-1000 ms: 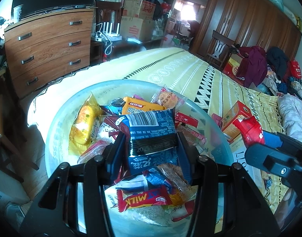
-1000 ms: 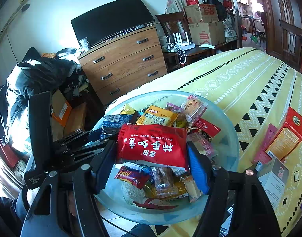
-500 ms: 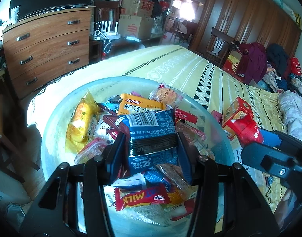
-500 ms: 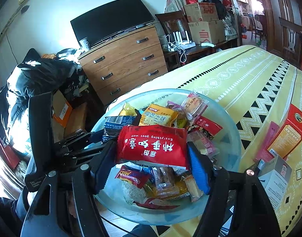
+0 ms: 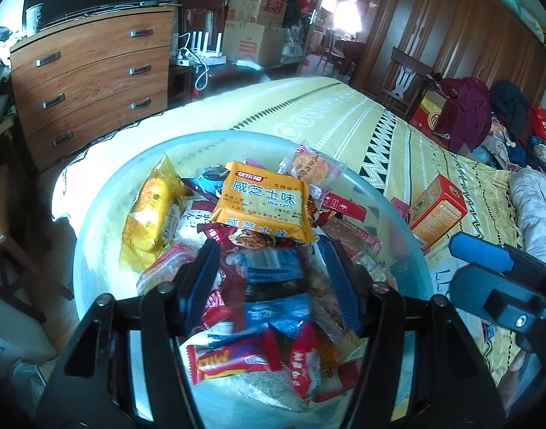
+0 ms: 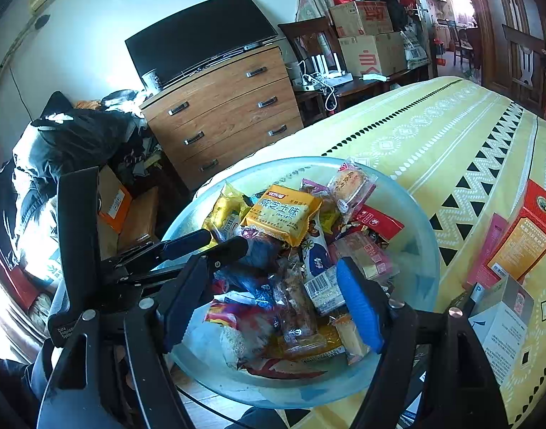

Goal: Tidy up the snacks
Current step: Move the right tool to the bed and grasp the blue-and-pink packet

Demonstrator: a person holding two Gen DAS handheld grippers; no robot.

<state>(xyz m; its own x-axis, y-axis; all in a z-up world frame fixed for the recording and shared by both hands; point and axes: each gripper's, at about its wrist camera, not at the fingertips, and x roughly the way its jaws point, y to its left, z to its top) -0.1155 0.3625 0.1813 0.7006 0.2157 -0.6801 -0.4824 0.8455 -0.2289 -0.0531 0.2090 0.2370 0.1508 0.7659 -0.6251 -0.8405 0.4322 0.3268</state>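
Both sets of tongs hang over the pale blue bowl (image 5: 94, 236) of snacks on the yellow bedspread (image 6: 451, 136). Left gripper (image 5: 269, 279) stands spread wide, pinching nothing; a blue packet (image 5: 273, 286) lies loose on the heap between its fingers, contact unclear. Right gripper (image 6: 273, 300) is likewise spread, empty, above the bowl's near side. An orange cracker packet (image 5: 262, 200) tops the pile toward the bowl's far side. Beside the bowl, to the right, sits an orange box (image 5: 439, 211).

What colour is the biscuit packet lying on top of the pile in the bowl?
Orange-yellow with a white label panel: the flat biscuit packet. Left wrist view shows it best.
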